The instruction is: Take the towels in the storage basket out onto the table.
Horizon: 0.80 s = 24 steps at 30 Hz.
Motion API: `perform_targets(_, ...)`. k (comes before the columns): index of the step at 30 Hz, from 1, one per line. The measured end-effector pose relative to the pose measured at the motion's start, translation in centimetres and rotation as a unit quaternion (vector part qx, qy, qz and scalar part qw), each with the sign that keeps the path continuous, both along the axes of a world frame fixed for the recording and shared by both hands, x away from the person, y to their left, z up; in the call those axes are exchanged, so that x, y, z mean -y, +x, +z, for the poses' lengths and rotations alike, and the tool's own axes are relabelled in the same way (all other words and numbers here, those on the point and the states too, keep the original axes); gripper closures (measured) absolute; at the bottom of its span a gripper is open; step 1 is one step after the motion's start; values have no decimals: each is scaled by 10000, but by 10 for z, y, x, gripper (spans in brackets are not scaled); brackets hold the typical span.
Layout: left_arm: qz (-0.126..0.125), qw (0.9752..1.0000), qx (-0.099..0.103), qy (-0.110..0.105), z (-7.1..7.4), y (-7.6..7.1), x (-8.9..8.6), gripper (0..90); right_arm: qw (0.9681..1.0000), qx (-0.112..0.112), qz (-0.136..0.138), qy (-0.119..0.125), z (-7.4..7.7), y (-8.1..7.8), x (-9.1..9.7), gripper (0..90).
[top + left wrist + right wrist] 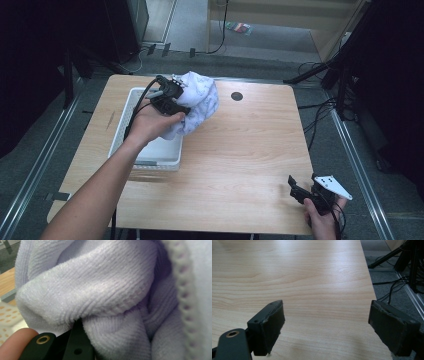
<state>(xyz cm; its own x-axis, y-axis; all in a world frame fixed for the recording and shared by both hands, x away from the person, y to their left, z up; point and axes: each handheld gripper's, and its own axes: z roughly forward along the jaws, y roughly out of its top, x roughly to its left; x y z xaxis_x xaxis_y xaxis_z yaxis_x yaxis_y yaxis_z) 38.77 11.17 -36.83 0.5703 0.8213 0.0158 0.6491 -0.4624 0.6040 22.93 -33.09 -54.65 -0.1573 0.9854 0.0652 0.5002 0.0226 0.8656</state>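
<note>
A pale lilac towel [199, 104] hangs bunched above the right edge of a white perforated basket [150, 155]. My left gripper [186, 108] is shut on the towel, holding it up off the table. In the left gripper view the ribbed towel [100, 290] presses right against the camera, and one black jaw rises into its folds. My right gripper [300, 189] rests at the table's near right corner, apart from the towel. Its two padded jaws stand wide open over bare wood in the right gripper view, where the gripper [325, 323] holds nothing.
The wooden table [250, 145] has a round black grommet [237, 96] near its far edge. Cables and dark stand legs [340, 75] lie on the floor to the right. Metal rails run along both sides of the table.
</note>
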Motion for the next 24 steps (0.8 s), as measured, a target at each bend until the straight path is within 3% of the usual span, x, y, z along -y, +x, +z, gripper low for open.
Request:
perform_targets(13,-281,9996,-45,3,-7,-3,34,673,10000,-7,-16,14,0,0,0,137)
perform_targets(24,-464,9988,-134,-64,-21,-4,60,670,10000,-17,-5,16,0,0,1,137)
